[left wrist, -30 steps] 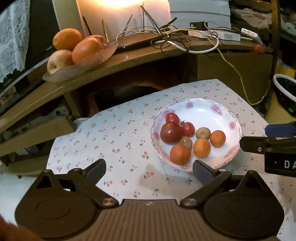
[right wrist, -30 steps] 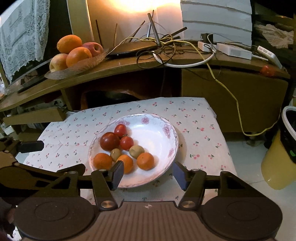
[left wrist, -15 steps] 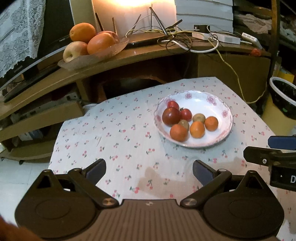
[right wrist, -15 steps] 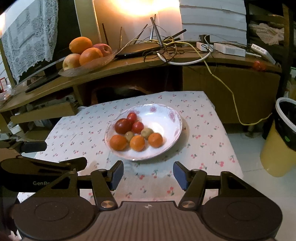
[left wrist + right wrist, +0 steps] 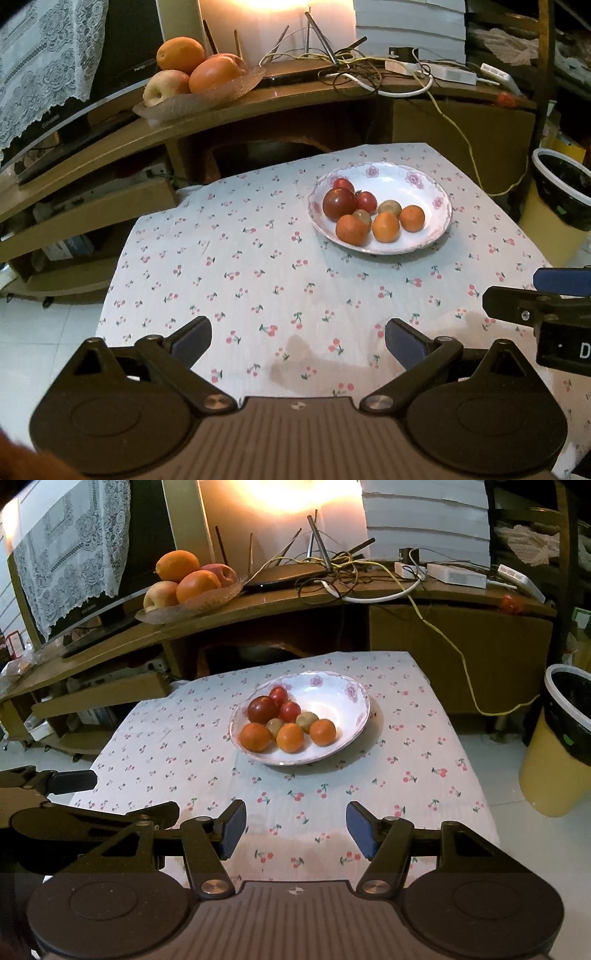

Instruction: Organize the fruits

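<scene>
A white floral plate (image 5: 424, 184) (image 5: 343, 690) sits on the cherry-print tablecloth (image 5: 258, 280) (image 5: 369, 786). It holds three oranges (image 5: 385, 227) (image 5: 290, 737), red tomatoes (image 5: 338, 202) (image 5: 262, 709) and two small brownish-green fruits (image 5: 389, 207) (image 5: 306, 722). My left gripper (image 5: 297, 338) hovers open over the cloth's near side, well short of the plate, nothing between its fingers. My right gripper (image 5: 295, 827) is open too, empty, near the front edge. Each gripper shows at the other view's side.
A glass dish (image 5: 199, 98) (image 5: 192, 602) of oranges and apples rests on the curved wooden shelf behind the table, beside tangled cables (image 5: 351, 70) and a TV. A yellow bin (image 5: 561, 746) with a black liner stands on the floor at the right.
Both grippers have pulled back from the plate, which now looks smaller and farther off. Both stay open and empty. The fruit has not moved.
</scene>
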`<action>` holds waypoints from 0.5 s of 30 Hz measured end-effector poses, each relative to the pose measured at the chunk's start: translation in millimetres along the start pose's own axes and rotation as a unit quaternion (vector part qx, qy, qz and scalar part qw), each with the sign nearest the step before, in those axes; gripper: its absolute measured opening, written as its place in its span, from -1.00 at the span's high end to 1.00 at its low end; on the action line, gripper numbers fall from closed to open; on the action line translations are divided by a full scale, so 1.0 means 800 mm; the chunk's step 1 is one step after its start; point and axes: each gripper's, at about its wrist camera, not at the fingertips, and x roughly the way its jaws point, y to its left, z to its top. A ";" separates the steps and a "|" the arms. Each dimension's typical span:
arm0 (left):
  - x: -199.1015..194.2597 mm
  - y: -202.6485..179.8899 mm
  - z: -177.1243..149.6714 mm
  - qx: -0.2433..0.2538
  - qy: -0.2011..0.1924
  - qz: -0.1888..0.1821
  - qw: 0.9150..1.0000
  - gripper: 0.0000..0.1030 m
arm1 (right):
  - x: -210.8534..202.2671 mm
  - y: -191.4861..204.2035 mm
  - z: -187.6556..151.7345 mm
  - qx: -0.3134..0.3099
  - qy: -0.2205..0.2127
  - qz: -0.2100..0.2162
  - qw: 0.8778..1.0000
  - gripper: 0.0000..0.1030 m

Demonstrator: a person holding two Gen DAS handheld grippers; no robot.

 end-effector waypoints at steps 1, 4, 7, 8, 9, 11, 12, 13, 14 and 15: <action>-0.002 -0.001 -0.002 0.001 0.000 0.000 1.000 -1.00 | -0.001 0.001 -0.002 -0.001 0.001 0.000 1.000 -0.21; -0.008 -0.003 -0.008 0.002 0.001 0.001 1.000 -1.00 | -0.005 0.005 -0.006 -0.003 0.003 0.001 1.000 -0.21; -0.013 -0.003 -0.014 0.000 0.002 0.001 1.000 -1.00 | -0.011 0.008 -0.012 -0.004 0.004 -0.001 1.000 -0.21; -0.015 -0.003 -0.016 0.000 0.002 0.001 1.000 -1.00 | -0.012 0.008 -0.014 -0.003 0.005 -0.001 1.000 -0.21; -0.017 -0.002 -0.017 -0.001 0.002 0.001 1.000 -1.00 | -0.014 0.008 -0.016 -0.003 0.005 -0.001 1.000 -0.21; -0.020 -0.002 -0.020 -0.003 0.001 0.001 1.000 -1.00 | -0.016 0.008 -0.020 -0.002 0.007 -0.002 1.000 -0.22; -0.022 -0.001 -0.021 -0.004 0.001 0.001 1.000 -1.00 | -0.017 0.009 -0.022 -0.002 0.008 -0.003 1.000 -0.22; -0.023 -0.001 -0.022 -0.005 0.001 0.001 1.000 -1.00 | -0.019 0.009 -0.024 -0.002 0.008 -0.003 1.000 -0.22; -0.025 -0.001 -0.024 -0.005 0.001 0.001 1.000 -1.00 | -0.020 0.010 -0.025 -0.002 0.008 -0.003 1.000 -0.22; -0.026 -0.002 -0.025 -0.004 0.001 0.001 1.000 -1.00 | -0.021 0.010 -0.027 -0.002 0.009 -0.003 1.000 -0.22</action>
